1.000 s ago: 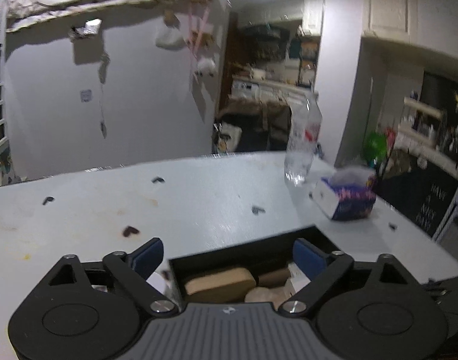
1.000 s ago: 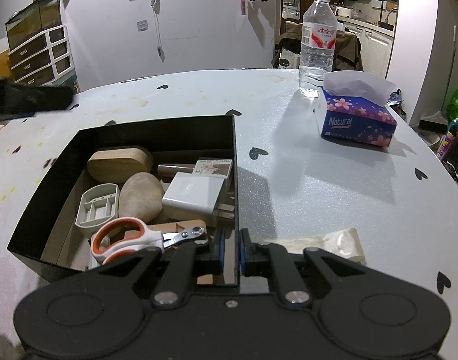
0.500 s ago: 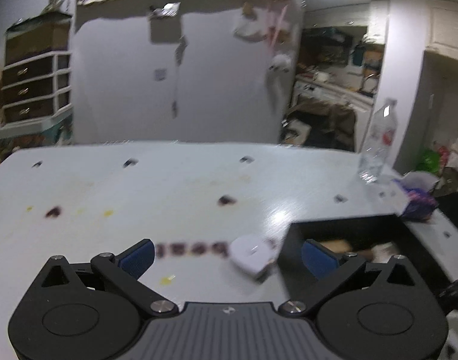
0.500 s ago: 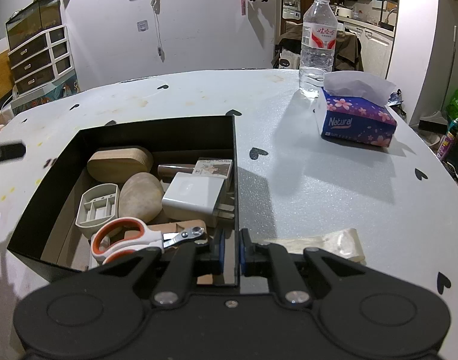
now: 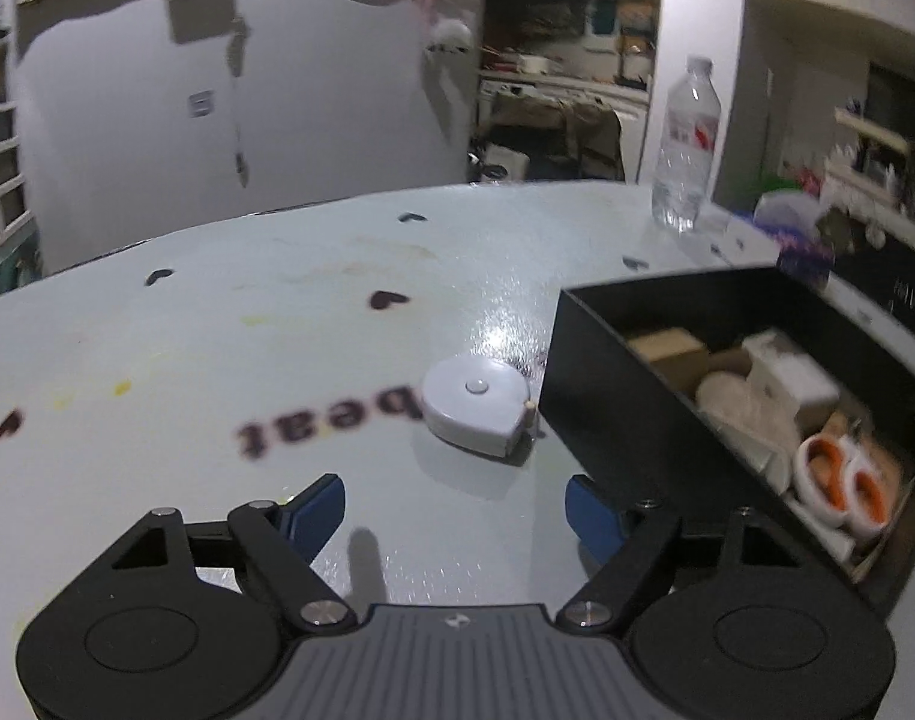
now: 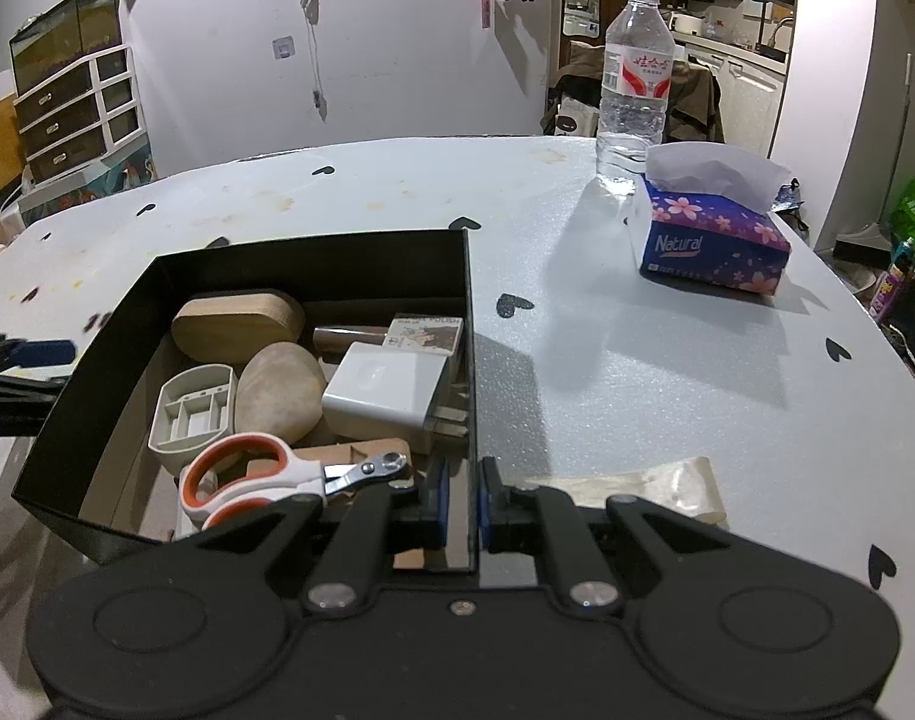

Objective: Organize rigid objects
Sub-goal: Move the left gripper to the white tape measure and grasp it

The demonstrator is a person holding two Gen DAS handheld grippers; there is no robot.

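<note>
A white tape measure (image 5: 478, 405) lies on the table just left of the black box (image 5: 601, 384). My left gripper (image 5: 457, 510) is open and empty, close in front of the tape measure. My right gripper (image 6: 460, 501) is shut on the right wall of the black box (image 6: 470, 372) near its front corner. The box holds orange-handled scissors (image 6: 241, 474), a white charger (image 6: 385, 390), a stone (image 6: 280, 390), a wooden block (image 6: 238, 324) and a grey plastic holder (image 6: 193, 414). The left gripper's fingers (image 6: 37, 351) show at the left edge of the right wrist view.
A water bottle (image 6: 634, 84) and a blue tissue pack (image 6: 712, 240) stand at the far right of the white table (image 6: 637, 360). A clear plastic wrapper (image 6: 637, 489) lies right of the right gripper. Printed letters (image 5: 325, 420) mark the table left of the tape measure.
My left gripper swung from over the box to the table at its left and came close to the tape measure. The right gripper and the box stayed put.
</note>
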